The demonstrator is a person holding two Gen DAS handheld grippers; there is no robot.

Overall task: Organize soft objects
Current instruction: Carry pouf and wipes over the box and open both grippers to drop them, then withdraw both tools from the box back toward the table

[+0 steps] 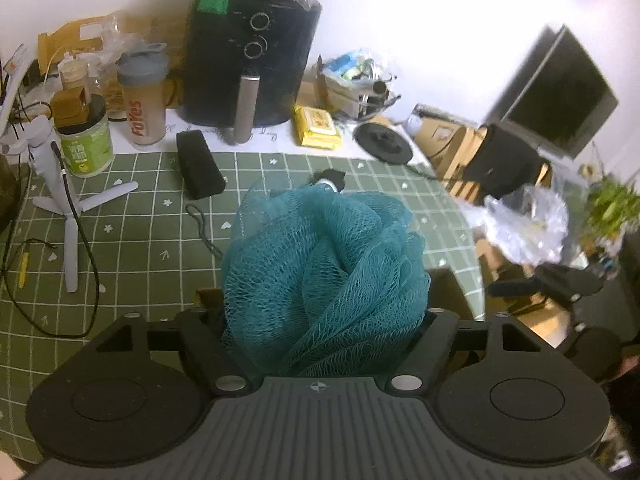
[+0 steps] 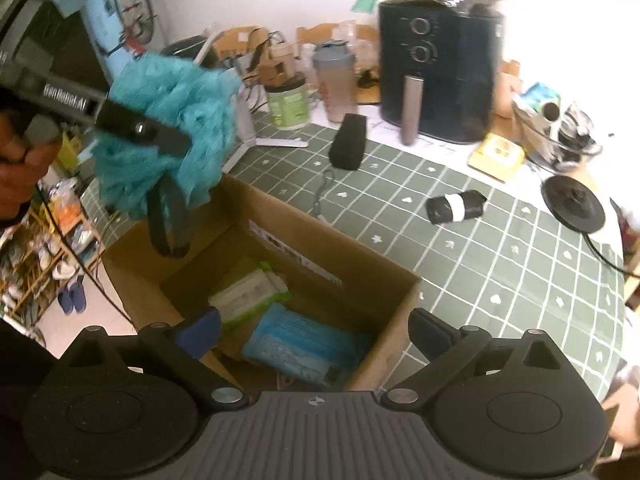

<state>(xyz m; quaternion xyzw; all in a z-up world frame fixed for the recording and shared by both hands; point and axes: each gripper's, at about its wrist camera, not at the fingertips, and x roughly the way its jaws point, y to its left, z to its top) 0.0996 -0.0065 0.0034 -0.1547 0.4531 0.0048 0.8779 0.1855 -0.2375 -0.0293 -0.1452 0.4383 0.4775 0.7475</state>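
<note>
My left gripper (image 2: pixel 168 216) clamps the teal loofah (image 1: pixel 320 276) above the box (image 2: pixel 396 320), while my right gripper (image 2: pixel 316 332) gapes empty over it.

Table (image 2: pixel 500 264) with green grid-pattern cloth, white strip at the back. On it: open cardboard box (image 2: pixel 394 316) at the near edge, black air fryer (image 1: pixel 250 60) at the back, shaker bottle (image 1: pixel 143 96), green-label jar (image 1: pixel 85 146), white mini tripod (image 1: pixel 68 200) with black cable, black pouch (image 1: pixel 199 164), yellow wipes pack (image 1: pixel 317 127), black round disc (image 2: pixel 574 203), black roll with white band (image 2: pixel 456 206).
</note>
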